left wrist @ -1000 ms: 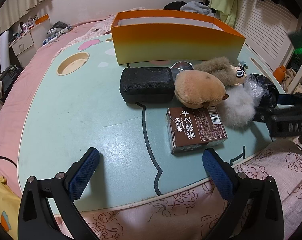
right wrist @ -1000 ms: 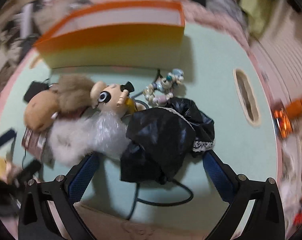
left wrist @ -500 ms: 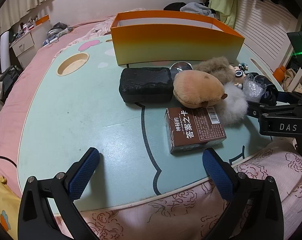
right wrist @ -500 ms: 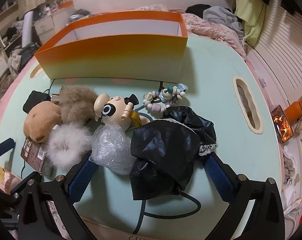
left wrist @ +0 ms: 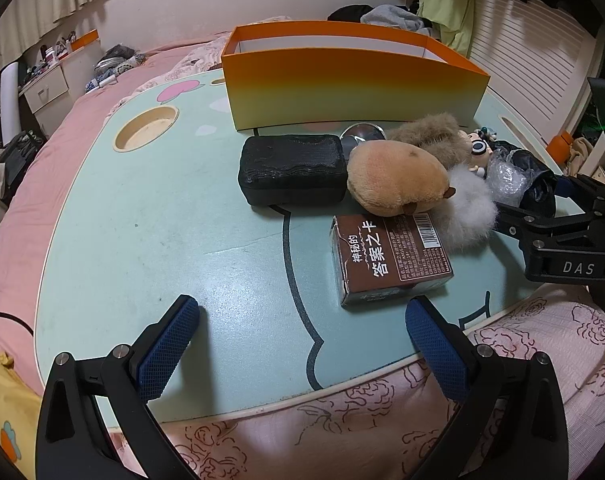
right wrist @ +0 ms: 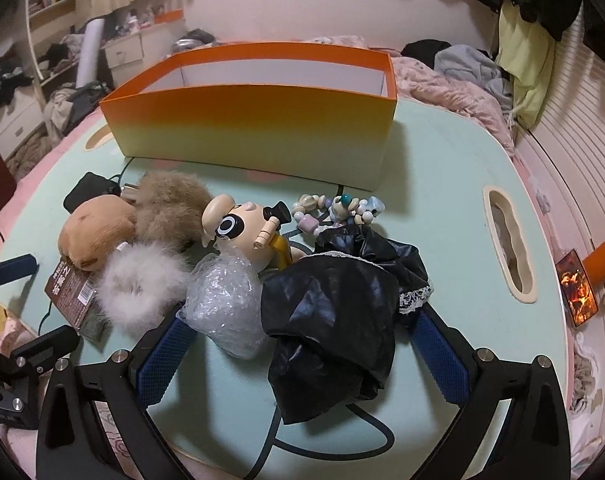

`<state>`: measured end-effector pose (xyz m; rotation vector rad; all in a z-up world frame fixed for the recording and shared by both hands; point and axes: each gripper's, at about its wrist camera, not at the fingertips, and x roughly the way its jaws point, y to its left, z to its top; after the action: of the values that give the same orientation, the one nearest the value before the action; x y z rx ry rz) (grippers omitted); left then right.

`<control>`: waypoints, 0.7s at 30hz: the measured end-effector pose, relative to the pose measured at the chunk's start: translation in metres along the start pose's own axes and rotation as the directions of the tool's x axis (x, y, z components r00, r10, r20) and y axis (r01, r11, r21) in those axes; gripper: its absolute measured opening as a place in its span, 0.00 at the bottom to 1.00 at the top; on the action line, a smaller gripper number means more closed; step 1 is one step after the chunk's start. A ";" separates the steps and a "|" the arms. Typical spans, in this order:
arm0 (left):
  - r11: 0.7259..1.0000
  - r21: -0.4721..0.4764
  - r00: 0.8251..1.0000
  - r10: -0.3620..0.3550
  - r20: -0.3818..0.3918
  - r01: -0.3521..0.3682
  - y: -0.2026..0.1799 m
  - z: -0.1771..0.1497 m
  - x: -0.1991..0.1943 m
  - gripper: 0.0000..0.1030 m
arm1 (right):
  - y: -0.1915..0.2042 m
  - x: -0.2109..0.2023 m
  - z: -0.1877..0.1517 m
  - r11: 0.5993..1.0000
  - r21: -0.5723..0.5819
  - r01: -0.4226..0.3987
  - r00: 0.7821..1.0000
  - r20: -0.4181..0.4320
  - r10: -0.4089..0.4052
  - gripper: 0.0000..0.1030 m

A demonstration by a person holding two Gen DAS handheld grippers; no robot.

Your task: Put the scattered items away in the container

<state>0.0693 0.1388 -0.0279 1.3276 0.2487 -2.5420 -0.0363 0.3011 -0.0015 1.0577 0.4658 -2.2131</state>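
Observation:
An orange box (left wrist: 350, 84) (right wrist: 254, 128) stands at the back of the mint table (left wrist: 142, 220). In front of it lie a black case (left wrist: 292, 174), a tan plush (left wrist: 396, 180) (right wrist: 94, 236), brown fur (right wrist: 170, 208), a white pompom (left wrist: 468, 212) (right wrist: 138, 288), a brown card box (left wrist: 386, 264), a doll (right wrist: 246, 232), beads (right wrist: 334, 210), bubble wrap (right wrist: 228, 308) and a black cloth (right wrist: 338, 312). My left gripper (left wrist: 302, 340) is open above the table's near edge. My right gripper (right wrist: 302, 356) is open, its fingers flanking the bubble wrap and black cloth.
The table sits on a pink bed. A round cup hole (left wrist: 146, 134) is at its left, a slot handle (right wrist: 508, 244) at its right. A dark cable (right wrist: 342, 440) loops under the black cloth. Cluttered drawers and clothes surround the bed.
My right gripper has moved forward, so the black cloth and bubble wrap now lie between its fingers. The left gripper has barely moved.

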 end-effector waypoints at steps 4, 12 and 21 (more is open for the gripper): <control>1.000 0.000 1.000 0.000 0.000 0.000 0.000 0.000 0.000 1.00 | 0.001 -0.001 -0.001 1.000 -0.001 0.000 1.000 0.000 0.000 1.00; 1.000 0.000 1.000 0.000 0.000 0.000 0.000 0.001 0.000 1.00 | 0.001 -0.001 -0.001 1.000 -0.001 -0.001 1.000 -0.001 0.001 1.00; 1.000 0.003 1.000 -0.003 -0.002 0.003 0.001 0.001 0.000 1.00 | 0.001 -0.001 -0.001 1.000 -0.002 -0.001 1.000 -0.001 0.001 1.00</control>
<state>0.0685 0.1374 -0.0274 1.3321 0.2472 -2.5447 -0.0352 0.3014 -0.0014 1.0579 0.4670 -2.2110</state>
